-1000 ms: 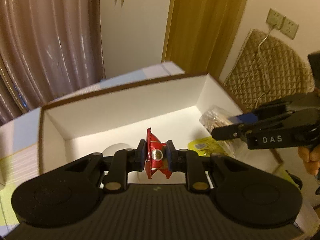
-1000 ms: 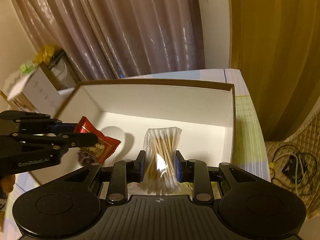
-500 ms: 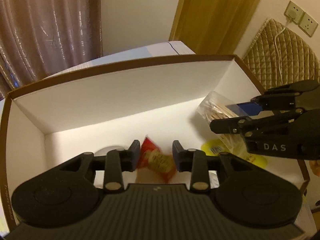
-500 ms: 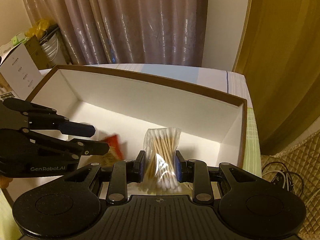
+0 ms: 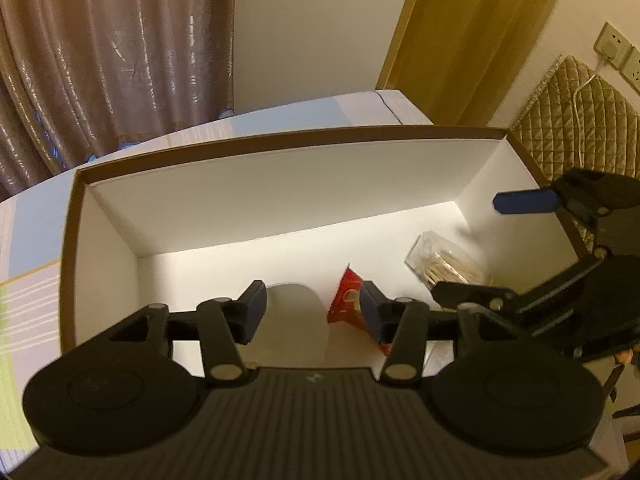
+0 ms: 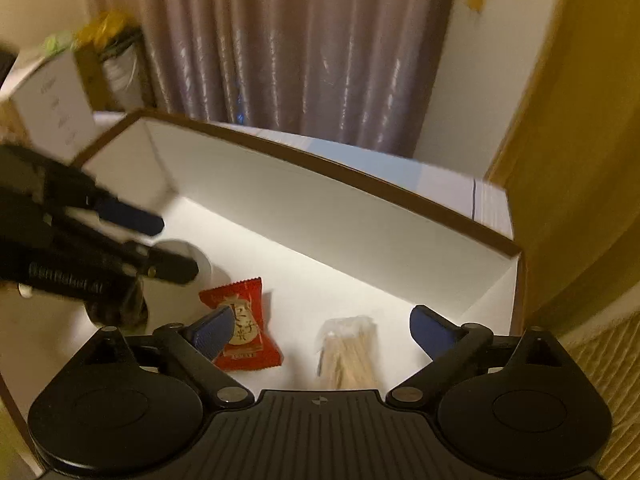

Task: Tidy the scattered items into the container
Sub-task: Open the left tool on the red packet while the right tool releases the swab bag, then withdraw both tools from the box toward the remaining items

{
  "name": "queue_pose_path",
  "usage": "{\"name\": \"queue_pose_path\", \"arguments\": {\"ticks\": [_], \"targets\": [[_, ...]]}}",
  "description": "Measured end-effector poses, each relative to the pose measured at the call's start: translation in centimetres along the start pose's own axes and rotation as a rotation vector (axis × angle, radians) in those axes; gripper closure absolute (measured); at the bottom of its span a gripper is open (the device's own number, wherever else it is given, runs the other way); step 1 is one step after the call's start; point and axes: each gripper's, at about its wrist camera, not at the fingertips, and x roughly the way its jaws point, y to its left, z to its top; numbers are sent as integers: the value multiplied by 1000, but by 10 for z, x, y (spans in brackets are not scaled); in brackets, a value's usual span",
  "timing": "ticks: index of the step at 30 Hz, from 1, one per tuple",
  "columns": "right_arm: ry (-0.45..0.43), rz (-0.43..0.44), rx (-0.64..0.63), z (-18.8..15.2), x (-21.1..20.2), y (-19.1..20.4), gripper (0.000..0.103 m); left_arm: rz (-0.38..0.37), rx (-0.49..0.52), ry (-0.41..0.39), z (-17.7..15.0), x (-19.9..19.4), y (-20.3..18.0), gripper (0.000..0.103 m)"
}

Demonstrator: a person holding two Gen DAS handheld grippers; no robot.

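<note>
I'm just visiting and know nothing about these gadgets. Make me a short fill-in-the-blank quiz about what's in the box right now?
1. The red snack packet lies on the floor of the white ____.
2. The fingers of the right gripper are ____.
3. The bag of cotton swabs lies to the ____ of the packet in the right wrist view.

Missing words: box; open; right
</note>
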Motion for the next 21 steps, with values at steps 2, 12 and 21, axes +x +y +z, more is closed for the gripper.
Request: {"name": "queue_pose_path", "arguments": {"ticks": [2,12,21], "targets": [[17,23,15,-1,-1,1,4,3,-1,-1,0,-3,1,48],[61,-6,-18,-11,-28,8,4,10,18,35,-9,-16,-9,26],[75,0,-12,-25,-54,17,4,39,43,41,-20,-37,-20,20]]}}
